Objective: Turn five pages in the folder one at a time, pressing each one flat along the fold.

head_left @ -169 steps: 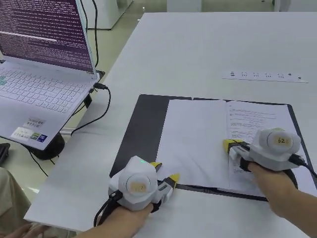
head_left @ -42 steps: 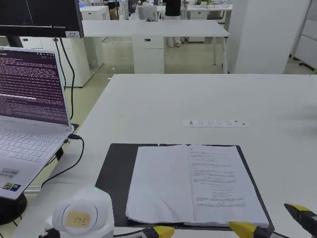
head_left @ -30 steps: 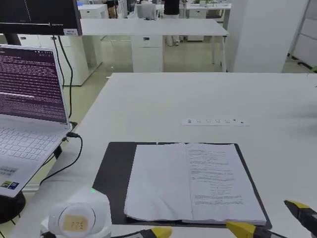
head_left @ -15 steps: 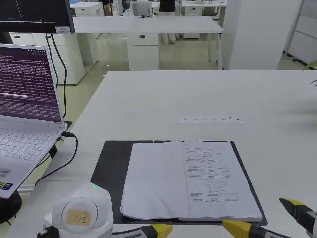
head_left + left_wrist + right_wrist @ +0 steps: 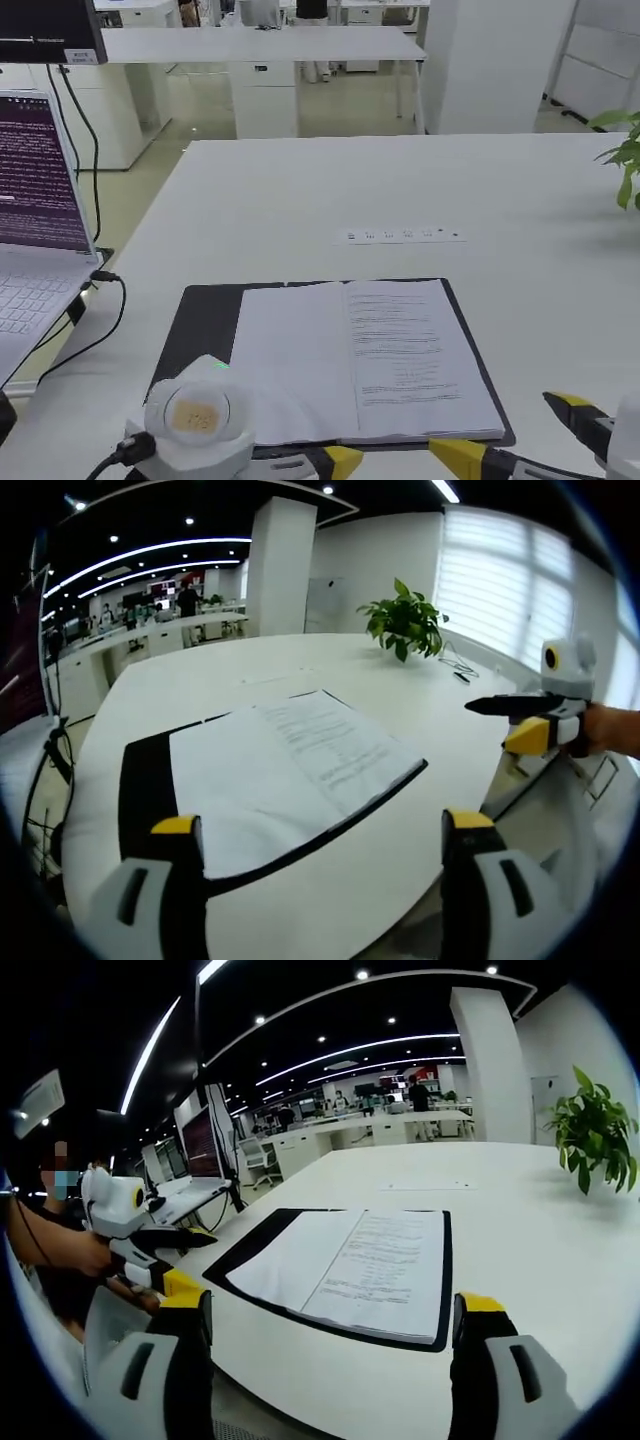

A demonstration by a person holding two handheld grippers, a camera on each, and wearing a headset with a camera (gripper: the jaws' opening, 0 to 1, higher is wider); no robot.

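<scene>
The black folder (image 5: 200,315) lies open on the white table, a blank page (image 5: 290,350) on its left and a printed page (image 5: 405,345) on its right, both flat. My left gripper (image 5: 322,823) hovers open at the folder's near left corner with nothing between its jaws; its white body (image 5: 195,425) covers that corner in the head view. My right gripper (image 5: 332,1303) is open and holds nothing, off the near right corner (image 5: 512,432). Each gripper appears in the other's view: right gripper (image 5: 515,720), left gripper (image 5: 185,1260).
An open laptop (image 5: 30,200) stands at the far left with a cable (image 5: 90,310) trailing toward the folder. A flush power strip (image 5: 400,236) sits in the table beyond the folder. A potted plant (image 5: 625,150) is at the right edge.
Since 5.6 s ago the right gripper has come off the right page and both grippers have drawn back to the near edge. Over the last second the left gripper edged right over the folder's corner.
</scene>
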